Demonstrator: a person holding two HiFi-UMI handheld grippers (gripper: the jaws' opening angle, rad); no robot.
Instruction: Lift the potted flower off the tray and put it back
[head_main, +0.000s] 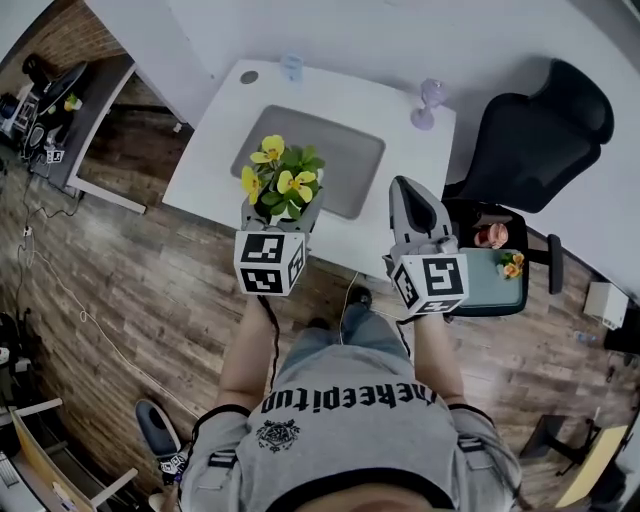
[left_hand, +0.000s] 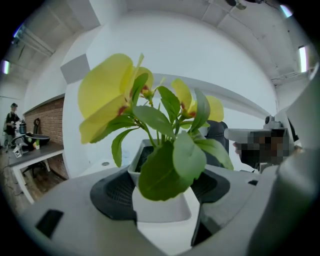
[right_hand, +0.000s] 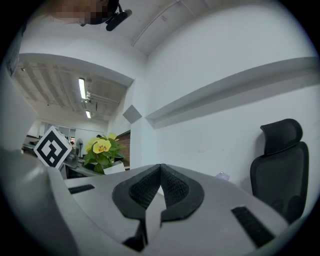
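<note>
The potted flower (head_main: 283, 180), yellow blooms and green leaves in a white square pot, hangs in my left gripper (head_main: 282, 212) over the near edge of the grey tray (head_main: 350, 165) on the white table (head_main: 210, 160). In the left gripper view the black pads (left_hand: 112, 192) press both sides of the pot (left_hand: 160, 205), and leaves fill the view above my left gripper (left_hand: 162, 195). My right gripper (head_main: 408, 192) is shut and empty to the right of the tray. In its own view the right gripper (right_hand: 161, 175) has its pads together, with the flower (right_hand: 102, 149) at the left.
A purple glass (head_main: 429, 102) and a clear glass (head_main: 291, 66) stand at the table's far edge. A black office chair (head_main: 540, 130) is at the right, with a teal seat (head_main: 480, 285) holding small items below it. Wooden floor lies around the table.
</note>
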